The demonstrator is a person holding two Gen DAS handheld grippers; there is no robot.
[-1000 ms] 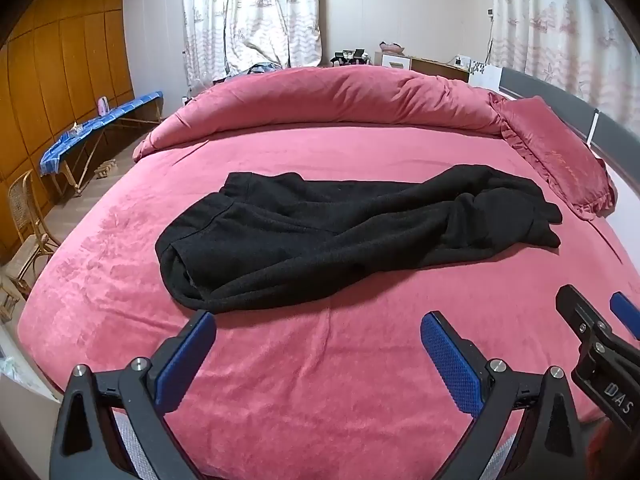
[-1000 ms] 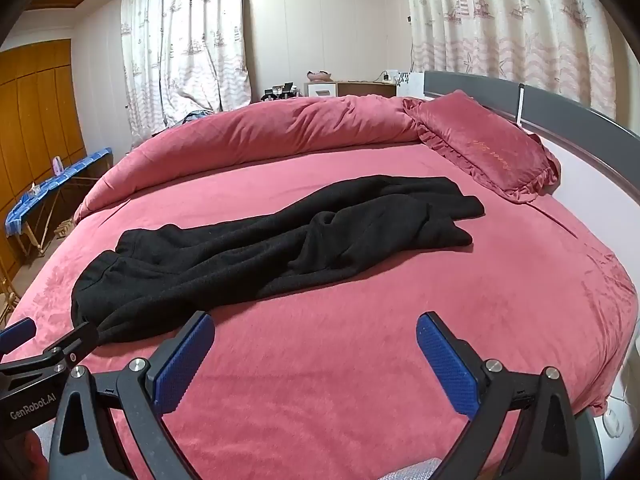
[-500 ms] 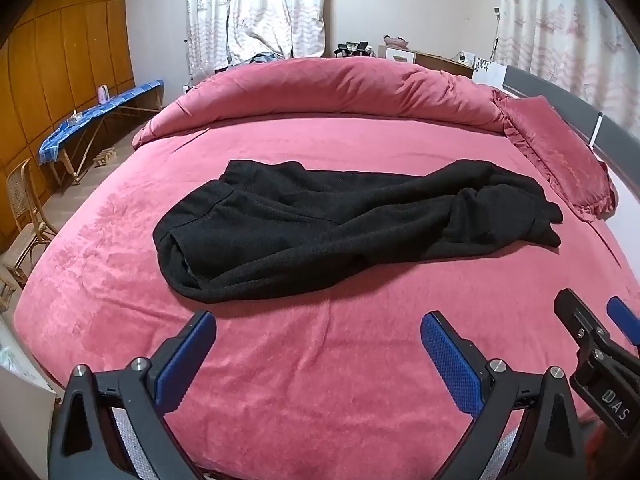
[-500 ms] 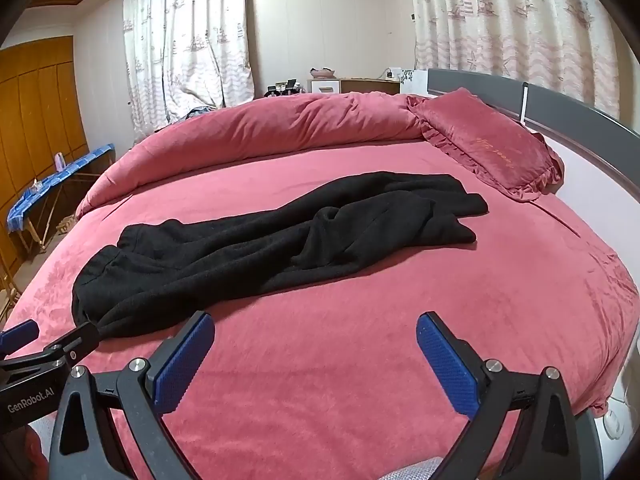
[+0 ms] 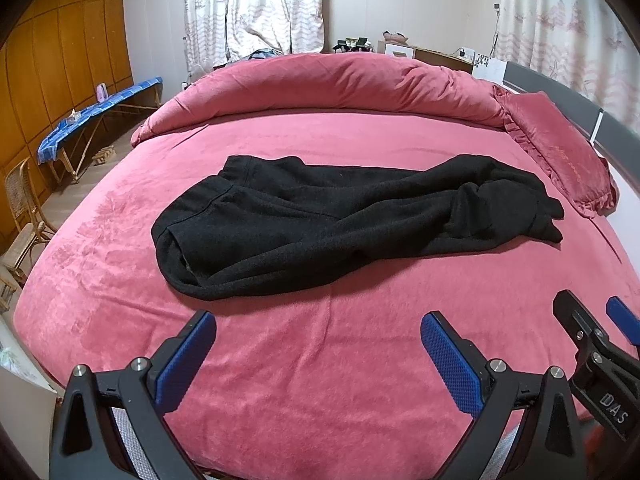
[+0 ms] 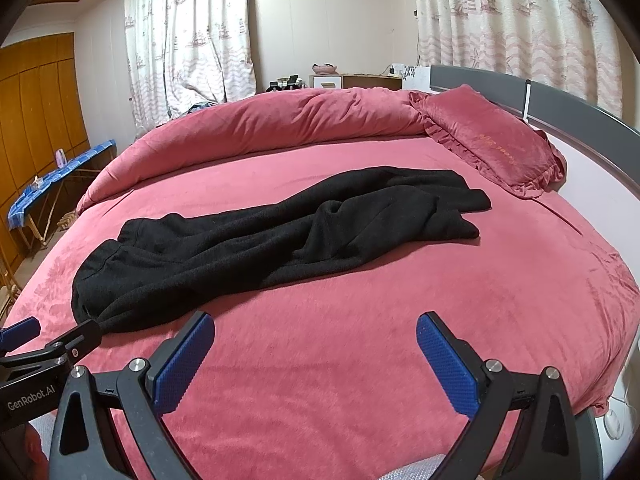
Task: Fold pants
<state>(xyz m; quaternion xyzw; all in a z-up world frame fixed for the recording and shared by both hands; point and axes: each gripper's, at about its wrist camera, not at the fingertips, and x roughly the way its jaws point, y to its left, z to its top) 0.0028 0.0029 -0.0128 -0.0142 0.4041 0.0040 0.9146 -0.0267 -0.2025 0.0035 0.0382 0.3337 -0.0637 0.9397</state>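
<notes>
I see round bed (image 5: 360, 360), pink sheet | rolled pink duvet (image 5: 340, 84) along its far edge | frilled pink pillow (image 6: 496, 144) at far-right edge, by grey headboard (image 6: 580, 112) | blue-topped ironing board (image 5: 100, 108) off the left edge | patterned curtains (image 6: 192, 40) behind

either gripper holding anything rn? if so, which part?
Nothing held. Left gripper and right gripper both have jaws wide open above bare bedsheet, short of the black pants.
</notes>
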